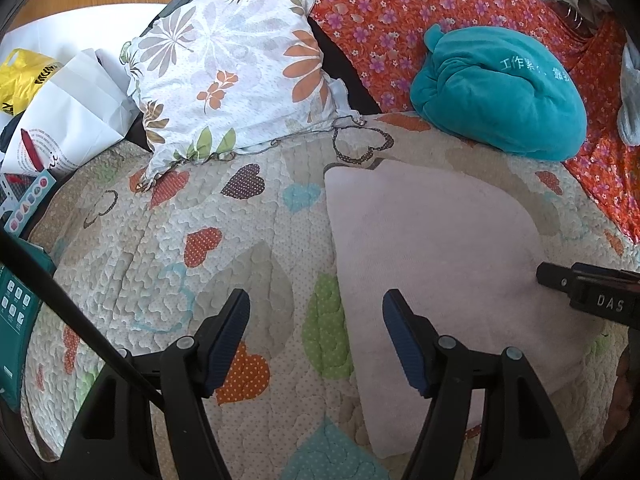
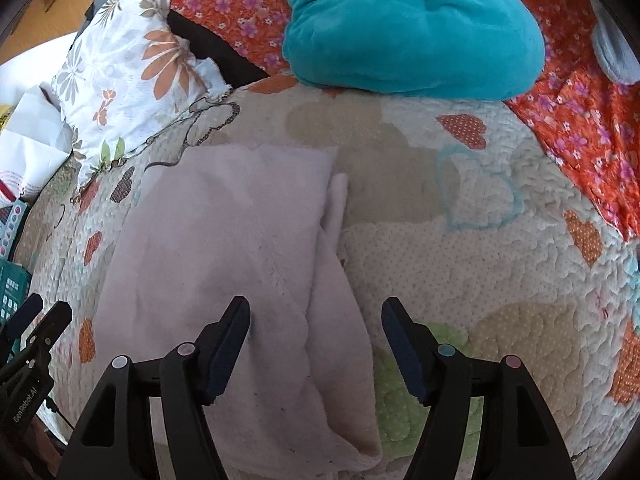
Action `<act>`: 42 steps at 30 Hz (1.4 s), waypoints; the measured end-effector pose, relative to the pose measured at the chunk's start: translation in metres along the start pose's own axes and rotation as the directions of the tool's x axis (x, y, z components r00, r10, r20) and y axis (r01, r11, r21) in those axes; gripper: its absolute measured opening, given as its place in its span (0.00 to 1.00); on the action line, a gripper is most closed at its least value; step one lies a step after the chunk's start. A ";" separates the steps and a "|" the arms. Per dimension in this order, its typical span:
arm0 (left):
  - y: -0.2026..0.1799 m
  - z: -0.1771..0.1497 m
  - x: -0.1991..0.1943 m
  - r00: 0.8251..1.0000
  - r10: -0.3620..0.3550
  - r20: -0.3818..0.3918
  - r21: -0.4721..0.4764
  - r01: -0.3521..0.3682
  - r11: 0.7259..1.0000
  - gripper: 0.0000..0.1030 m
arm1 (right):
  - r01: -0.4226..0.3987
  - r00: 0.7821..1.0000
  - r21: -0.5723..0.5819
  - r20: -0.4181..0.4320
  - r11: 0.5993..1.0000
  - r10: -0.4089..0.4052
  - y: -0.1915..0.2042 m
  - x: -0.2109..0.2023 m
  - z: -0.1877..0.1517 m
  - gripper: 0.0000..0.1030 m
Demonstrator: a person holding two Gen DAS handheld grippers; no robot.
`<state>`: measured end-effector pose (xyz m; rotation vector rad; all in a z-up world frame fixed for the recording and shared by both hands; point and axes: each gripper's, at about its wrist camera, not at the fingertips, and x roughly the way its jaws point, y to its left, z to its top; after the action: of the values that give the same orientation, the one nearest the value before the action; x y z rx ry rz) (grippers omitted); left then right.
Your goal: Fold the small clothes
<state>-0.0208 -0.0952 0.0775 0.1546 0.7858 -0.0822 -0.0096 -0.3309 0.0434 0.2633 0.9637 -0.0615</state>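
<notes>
While both grippers hover over the bed, a pale pink garment (image 2: 224, 264) lies flat on the heart-patterned quilt (image 1: 168, 248), already folded over itself, with a narrower flap of the same cloth showing along its right edge in the right wrist view. Seen from its own camera, the left gripper (image 1: 316, 338) stands with its jaws wide apart and nothing between them; its left finger is over bare quilt and its right finger over the left edge of the pink garment, and whether either pad touches the fabric cannot be told. From the other camera the right gripper (image 2: 316, 340) also has its jaws spread wide, nothing pinched, the right border of the garment lying below the gap between the fingers. One finger of the right gripper reaches into the left wrist view from the right, over the far side of the pink cloth. Beyond the garment a teal plush cushion (image 1: 500, 92) with pale embroidered characters rests on an orange floral sheet (image 1: 384, 12), its near edge overlapping the quilt. Left of it a white pillow with a leaf print (image 1: 236, 68) leans at the head of the quilt. Farther left lie a white paper bag (image 1: 76, 116) and a yellow plastic bag (image 1: 24, 80).
</notes>
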 end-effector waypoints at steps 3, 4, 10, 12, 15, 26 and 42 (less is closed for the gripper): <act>0.001 -0.001 0.000 1.000 -0.004 -0.003 0.000 0.004 1.000 0.67 | -0.011 0.999 -0.007 -0.044 1.000 0.010 0.002 0.010 0.000 0.70; 0.001 0.000 0.000 1.000 -0.003 -0.003 0.000 0.003 1.000 0.67 | -0.011 0.998 -0.007 -0.063 1.000 0.010 0.002 0.014 0.000 0.70; 0.003 0.000 0.000 1.000 -0.011 -0.008 -0.004 0.011 1.000 0.67 | -0.015 0.997 0.024 -0.078 1.000 0.017 -0.007 0.015 -0.001 0.71; 0.004 -0.001 0.000 1.000 -0.013 -0.011 -0.006 0.013 1.000 0.67 | -0.019 0.999 0.043 -0.044 0.999 0.021 -0.011 0.008 0.001 0.71; 0.004 0.000 0.001 1.000 -0.015 -0.019 -0.010 0.015 1.000 0.68 | -0.025 1.000 0.061 -0.012 0.998 0.026 -0.014 0.002 0.003 0.71; 0.005 0.000 0.005 0.999 -0.027 -0.040 -0.014 0.027 1.000 0.68 | -0.010 0.998 0.036 -0.064 0.999 0.012 -0.010 0.012 -0.001 0.71; 0.009 0.007 0.063 0.989 -0.030 -0.142 -0.082 0.018 0.996 0.72 | -0.061 0.998 0.205 0.013 0.977 0.060 -0.055 0.006 0.011 0.72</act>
<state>0.0298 -0.0885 0.0381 0.0751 0.9325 -0.0625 -0.0066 -0.3867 0.0333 0.4820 0.9431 -0.1061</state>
